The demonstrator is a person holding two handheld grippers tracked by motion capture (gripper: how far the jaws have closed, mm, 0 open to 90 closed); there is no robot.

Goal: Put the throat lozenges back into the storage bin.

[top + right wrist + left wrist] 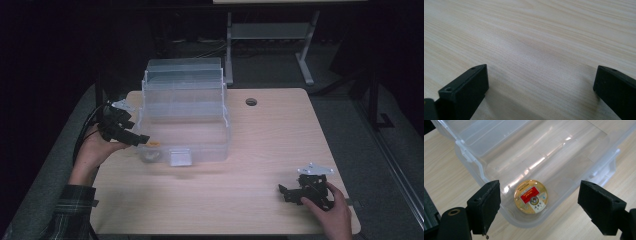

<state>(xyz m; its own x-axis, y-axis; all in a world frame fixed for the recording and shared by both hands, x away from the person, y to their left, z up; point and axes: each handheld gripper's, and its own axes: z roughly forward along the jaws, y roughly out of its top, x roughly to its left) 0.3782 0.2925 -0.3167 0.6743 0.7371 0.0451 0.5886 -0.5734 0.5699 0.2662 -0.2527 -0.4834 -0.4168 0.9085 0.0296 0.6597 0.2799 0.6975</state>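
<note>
On the pale wood table (260, 150), your left gripper (539, 202) stands wide open over the tin (531, 196), between its jaws in the box (474, 167) corner. Small, stiff, slick: pinch its rim. Right gripper (540, 85) gapes empty.

Both grippers were black; the left gripper (131, 136) trailed dark cables beside a plaid sleeve (67, 212), the right gripper (286, 191) carried a grey three-cornered plate.
</note>
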